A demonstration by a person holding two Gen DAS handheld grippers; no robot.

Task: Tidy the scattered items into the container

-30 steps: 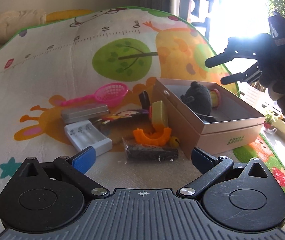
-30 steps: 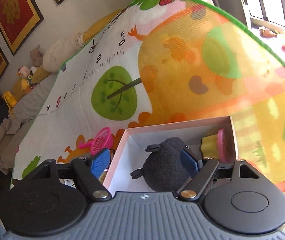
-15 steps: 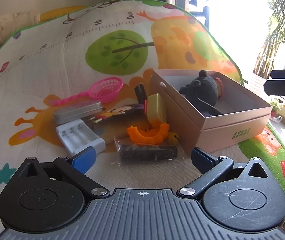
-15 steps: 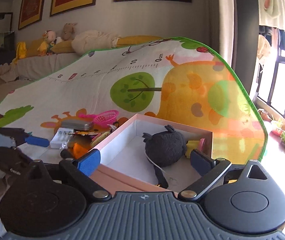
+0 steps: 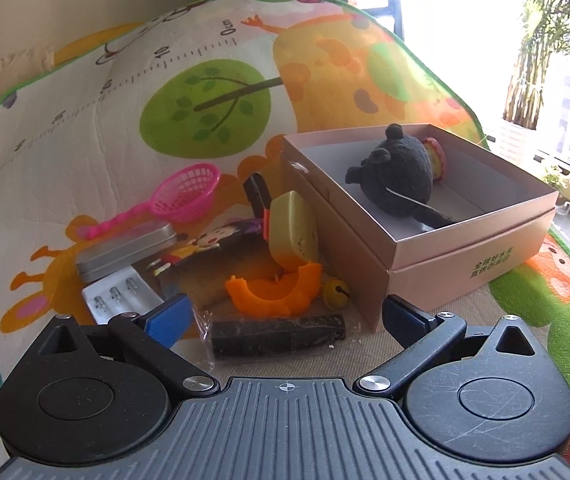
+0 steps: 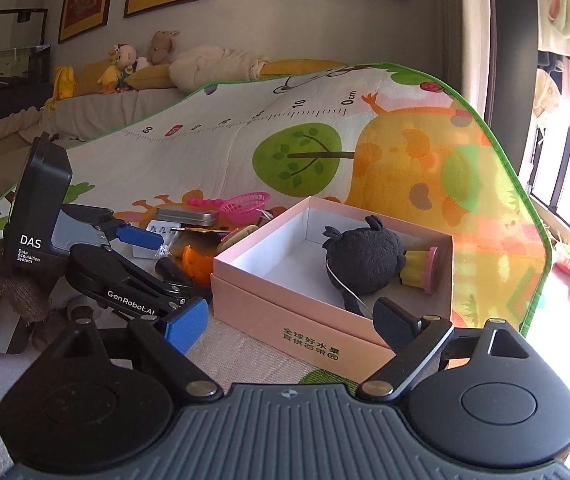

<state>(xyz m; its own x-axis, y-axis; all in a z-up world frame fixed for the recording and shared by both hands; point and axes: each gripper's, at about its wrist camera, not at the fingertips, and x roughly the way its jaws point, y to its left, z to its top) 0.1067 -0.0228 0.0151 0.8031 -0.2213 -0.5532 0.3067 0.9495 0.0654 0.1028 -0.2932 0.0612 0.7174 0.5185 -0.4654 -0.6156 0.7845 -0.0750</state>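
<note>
Once over box [image 6: 317,320], right tongs [image 6: 289,324] withdrawn.

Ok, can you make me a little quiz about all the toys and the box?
1. True or false: the black plush lies inside the box.
2. Which thing lies nearest the left tool? A) pink net B) wrapped black bar C) tin
3. Fill in: the orange ring lies on the mat, ______ the box.

Key
1. True.
2. B: the wrapped black bar lies just ahead of its open fingers; the pink net and the tin are farther off.
3. Outside.
</note>
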